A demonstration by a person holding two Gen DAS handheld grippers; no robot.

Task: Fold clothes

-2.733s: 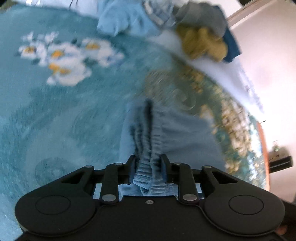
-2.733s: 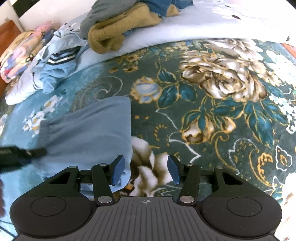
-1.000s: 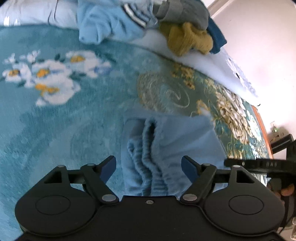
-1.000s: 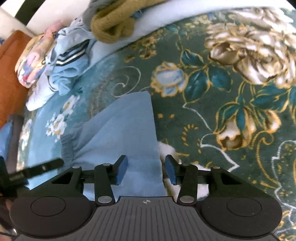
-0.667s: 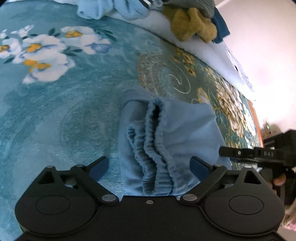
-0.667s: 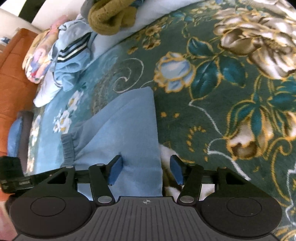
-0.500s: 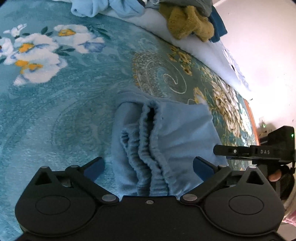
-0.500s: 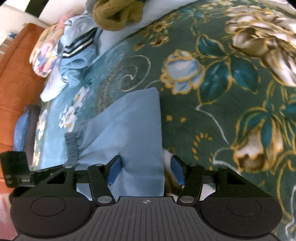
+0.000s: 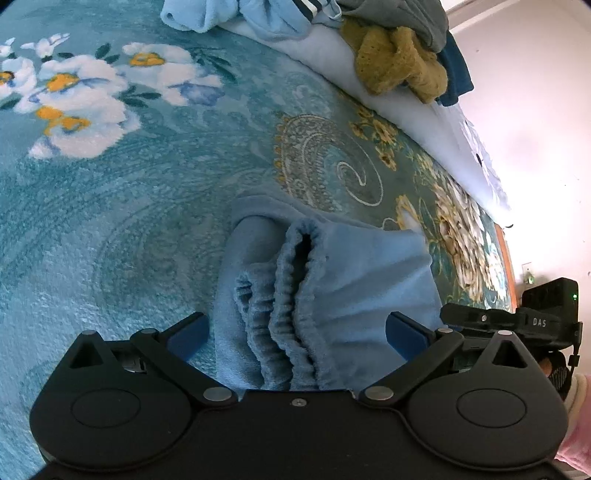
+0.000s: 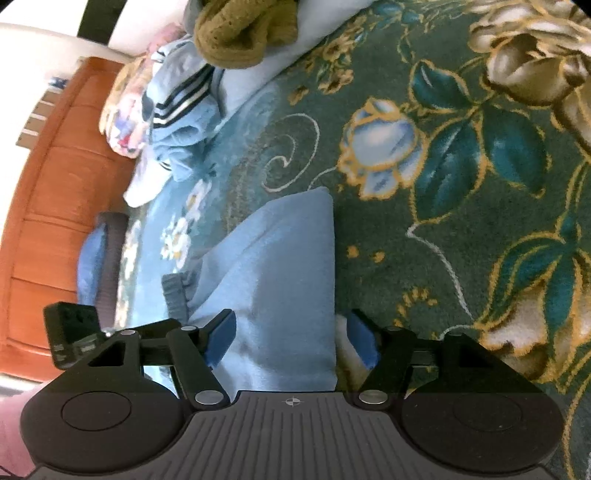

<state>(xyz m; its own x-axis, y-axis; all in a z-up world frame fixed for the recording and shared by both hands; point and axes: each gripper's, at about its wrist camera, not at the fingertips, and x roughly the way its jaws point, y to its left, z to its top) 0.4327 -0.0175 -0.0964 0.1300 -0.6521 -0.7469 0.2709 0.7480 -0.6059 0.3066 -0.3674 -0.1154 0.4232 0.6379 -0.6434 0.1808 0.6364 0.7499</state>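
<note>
Lay folded on the floral blanket (image 9: 110,206): fleecy blue garment (image 9: 351,295), gathered waistband edge between wide-spread left gripper (image 9: 295,334); straight edge inside right gripper (image 10: 288,339), jaws opening, unpressed.

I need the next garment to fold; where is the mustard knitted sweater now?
The mustard knitted sweater lies crumpled at the top of both views, on the white bedding, under a grey garment.
</note>
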